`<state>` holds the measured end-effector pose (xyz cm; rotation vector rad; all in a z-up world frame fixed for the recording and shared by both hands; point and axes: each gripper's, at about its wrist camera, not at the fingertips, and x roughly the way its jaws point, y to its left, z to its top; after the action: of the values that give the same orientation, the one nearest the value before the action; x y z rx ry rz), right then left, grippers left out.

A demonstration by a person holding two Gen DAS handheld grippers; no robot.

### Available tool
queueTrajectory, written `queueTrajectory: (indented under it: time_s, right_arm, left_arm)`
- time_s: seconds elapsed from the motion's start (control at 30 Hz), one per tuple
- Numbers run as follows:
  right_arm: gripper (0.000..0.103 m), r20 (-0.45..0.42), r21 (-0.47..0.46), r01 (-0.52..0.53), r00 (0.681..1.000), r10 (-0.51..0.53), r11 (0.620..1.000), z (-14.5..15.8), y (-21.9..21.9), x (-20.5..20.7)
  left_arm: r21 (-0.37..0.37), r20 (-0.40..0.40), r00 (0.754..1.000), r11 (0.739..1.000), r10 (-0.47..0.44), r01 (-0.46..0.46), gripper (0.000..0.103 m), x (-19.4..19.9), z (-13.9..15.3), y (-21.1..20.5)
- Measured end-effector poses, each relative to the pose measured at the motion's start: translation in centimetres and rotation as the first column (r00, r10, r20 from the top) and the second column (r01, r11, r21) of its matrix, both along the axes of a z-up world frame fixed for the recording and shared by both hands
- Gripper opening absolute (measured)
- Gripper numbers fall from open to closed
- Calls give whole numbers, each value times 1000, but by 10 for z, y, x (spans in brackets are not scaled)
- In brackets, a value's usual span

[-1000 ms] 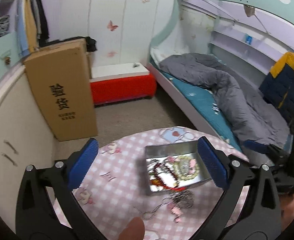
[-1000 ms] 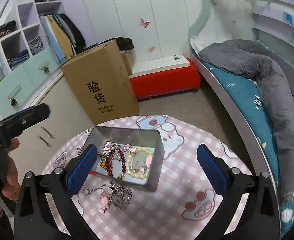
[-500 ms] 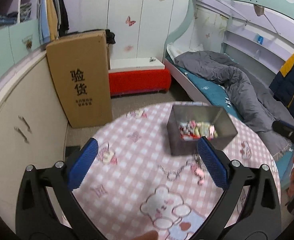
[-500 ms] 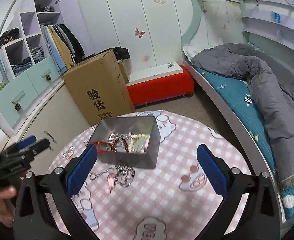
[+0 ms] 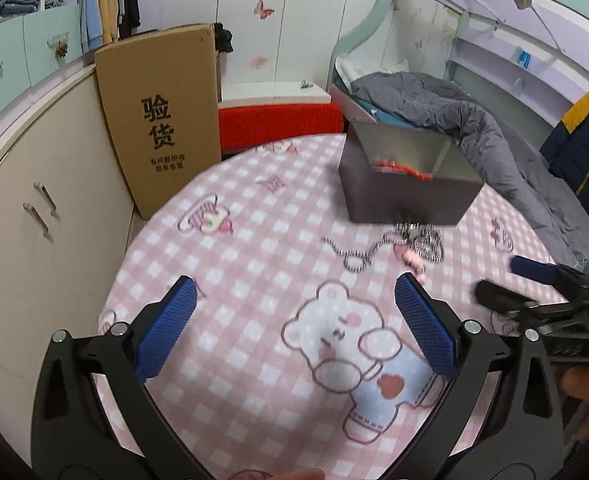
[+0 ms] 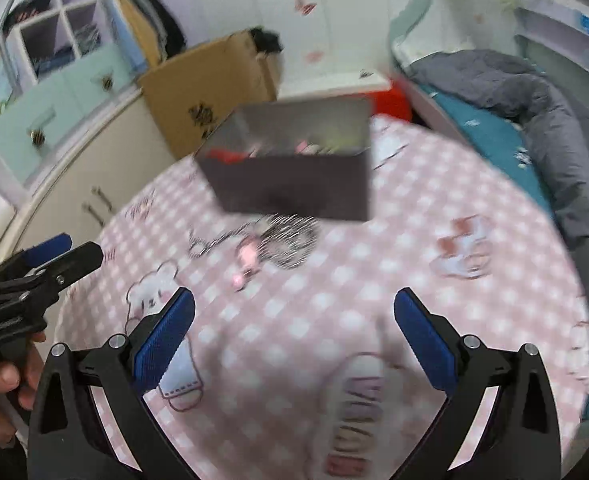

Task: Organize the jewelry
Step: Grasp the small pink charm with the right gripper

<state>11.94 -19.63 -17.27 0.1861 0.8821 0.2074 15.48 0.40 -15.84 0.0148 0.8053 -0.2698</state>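
Your left tool (image 5: 292, 320) has matt black plastic arms and blue pads (image 5: 166, 328) with a fine rough grid texture; the right tool (image 6: 294, 332) looks the same. Under them you have a bench (image 5: 254, 264) covered in smooth pink checked cloth. The tin (image 5: 406, 178) reads as dull brushed metal. The chain (image 5: 378, 246) beside it glints like shiny metal. The box (image 5: 158, 116) is plain matt cardboard.
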Motion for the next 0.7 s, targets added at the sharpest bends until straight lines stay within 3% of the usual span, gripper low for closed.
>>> queueTrajectory:
  time_s: [0.07,0.13,0.27,0.33,0.37,0.5,0.7]
  right_arm:
    - [84,-11,7,-21,1000,21,1000,-8,12,9]
    - [60,-16,1,-22,1000,22,1000,-10,18,17]
    - [45,-20,-64,-57,998,56,996,-17,38,35]
    - [16,-3,-151,-54,999,54,987,-19,44,36]
    - [12,-2,-167,-48,999,48,985,-19,43,37]
    - [12,-2,-146,-72,997,72,987,-19,30,24]
    - [12,9,-43,-6,1000,6,999,-14,-16,-3]
  left_arm:
    - [21,-10,1000,1000,-2,2,97,-3,-5,-1]
    - [31,-14,1000,1000,-1,1,97,-4,-8,1]
    - [42,-21,1000,999,-2,2,97,-2,-11,0]
    - [52,-21,1000,999,-7,8,97,2,-11,-3]
    - [57,-22,1000,998,-12,13,97,3,-11,-5]
    - [78,-13,999,996,-48,48,97,10,-10,-18]
    - [89,-20,992,988,-125,127,97,27,-14,-57]
